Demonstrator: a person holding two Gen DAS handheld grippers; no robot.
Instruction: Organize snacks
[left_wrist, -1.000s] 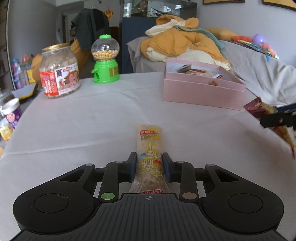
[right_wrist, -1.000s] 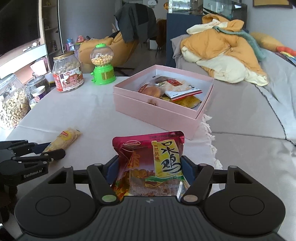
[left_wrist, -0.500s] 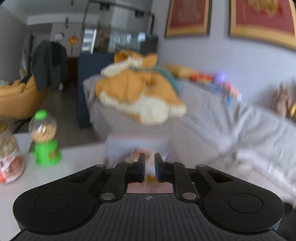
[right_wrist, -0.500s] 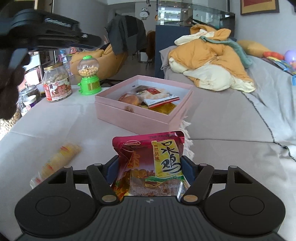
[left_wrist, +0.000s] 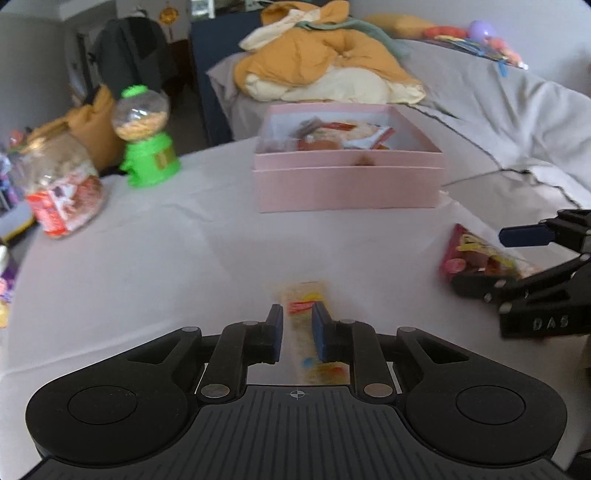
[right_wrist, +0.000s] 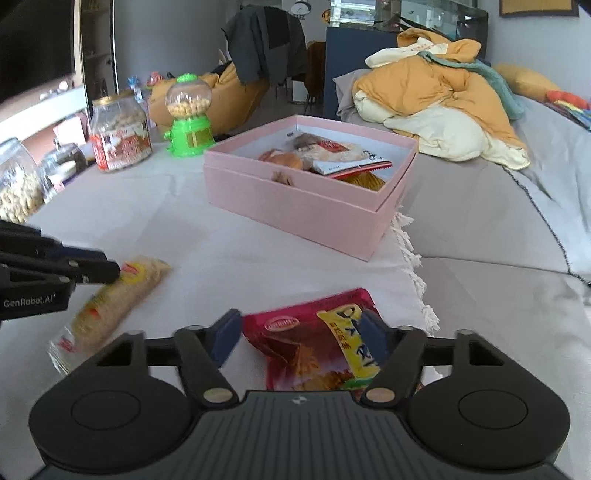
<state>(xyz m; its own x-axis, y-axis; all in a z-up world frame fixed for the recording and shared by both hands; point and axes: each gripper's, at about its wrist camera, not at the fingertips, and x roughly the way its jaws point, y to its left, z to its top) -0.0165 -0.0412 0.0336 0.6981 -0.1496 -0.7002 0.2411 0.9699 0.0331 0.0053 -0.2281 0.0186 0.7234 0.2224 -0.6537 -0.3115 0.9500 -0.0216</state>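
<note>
A long yellow snack stick (left_wrist: 303, 295) (right_wrist: 122, 295) lies on the white tablecloth. My left gripper (left_wrist: 297, 314) (right_wrist: 99, 264) hovers just over it, jaws narrow and opening, pads not pressing on it. A red-and-yellow snack packet (right_wrist: 314, 339) (left_wrist: 472, 254) rests on the cloth between the fingers of my right gripper (right_wrist: 300, 321) (left_wrist: 480, 260). Those jaws are opening; the left pad stands clear of the packet. The open pink box (left_wrist: 347, 184) (right_wrist: 295, 203), with several snacks inside, sits farther back.
A green gumball dispenser (left_wrist: 147, 162) (right_wrist: 188, 136) and a red-labelled jar (left_wrist: 62, 192) (right_wrist: 120, 136) stand at the back left. A glass jar of nuts (right_wrist: 14, 188) is at the far left. The fringed table edge (right_wrist: 410, 251) meets a grey sofa on the right.
My left gripper swung up off the yellow stick with jaws shut, then came back down over it. My right gripper sank, laid the red packet on the cloth and widened its jaws.
</note>
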